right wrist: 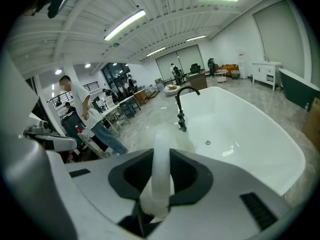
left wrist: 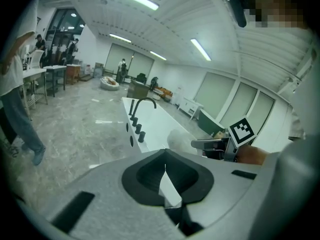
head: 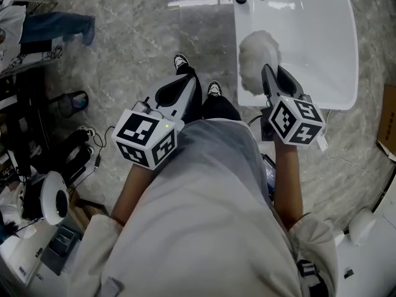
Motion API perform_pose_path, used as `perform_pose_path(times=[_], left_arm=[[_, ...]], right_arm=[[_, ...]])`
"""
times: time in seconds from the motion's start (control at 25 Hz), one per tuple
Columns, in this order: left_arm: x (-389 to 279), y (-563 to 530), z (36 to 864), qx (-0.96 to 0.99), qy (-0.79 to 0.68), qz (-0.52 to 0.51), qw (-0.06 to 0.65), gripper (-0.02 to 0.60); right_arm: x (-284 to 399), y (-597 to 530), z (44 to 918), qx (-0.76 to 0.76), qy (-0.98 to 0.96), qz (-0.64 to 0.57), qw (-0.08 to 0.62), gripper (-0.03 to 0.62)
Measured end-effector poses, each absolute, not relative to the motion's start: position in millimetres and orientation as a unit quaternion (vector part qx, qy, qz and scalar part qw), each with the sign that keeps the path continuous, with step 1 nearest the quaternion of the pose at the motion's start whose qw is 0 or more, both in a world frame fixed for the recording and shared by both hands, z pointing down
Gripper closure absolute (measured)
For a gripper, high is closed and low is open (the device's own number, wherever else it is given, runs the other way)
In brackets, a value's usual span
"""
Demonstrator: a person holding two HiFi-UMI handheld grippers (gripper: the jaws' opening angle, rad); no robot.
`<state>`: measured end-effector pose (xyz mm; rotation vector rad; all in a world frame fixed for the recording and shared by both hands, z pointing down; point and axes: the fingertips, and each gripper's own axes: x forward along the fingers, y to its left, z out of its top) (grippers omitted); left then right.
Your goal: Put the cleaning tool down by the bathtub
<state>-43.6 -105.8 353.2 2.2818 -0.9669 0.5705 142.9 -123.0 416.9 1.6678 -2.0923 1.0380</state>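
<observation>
Grey marbled floor [head: 136,48], glossy white bathtub [head: 322,48]. Right gripper [head: 276,76] clamped on slim white handle [right wrist: 161,164] of cleaning tool [head: 257,57]; its fluffy white end projects past the jaws, over the tub's edge. Left gripper [head: 187,82] closed, empty, well apart.

Bathtub [head: 309,36]: one
Black faucet [right wrist: 182,106]: one
Fluffy white duster [head: 257,57]: one
Tools: two, left tool [head: 184,82] and right tool [head: 276,74]
Marker cubes [head: 147,138]: two
Black-and-white shoes [head: 180,61]: two
</observation>
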Motion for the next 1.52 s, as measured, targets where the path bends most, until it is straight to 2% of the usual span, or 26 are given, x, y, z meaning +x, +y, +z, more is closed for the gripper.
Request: perform_pose_path(times=[1.52], left_arm=[[-54, -109, 362, 0.845, -0.378, 0.215, 0.312, 0.577]], right_arm=[[141, -113, 525, 0.547, -0.687, 0.428, 0.215, 0.508]])
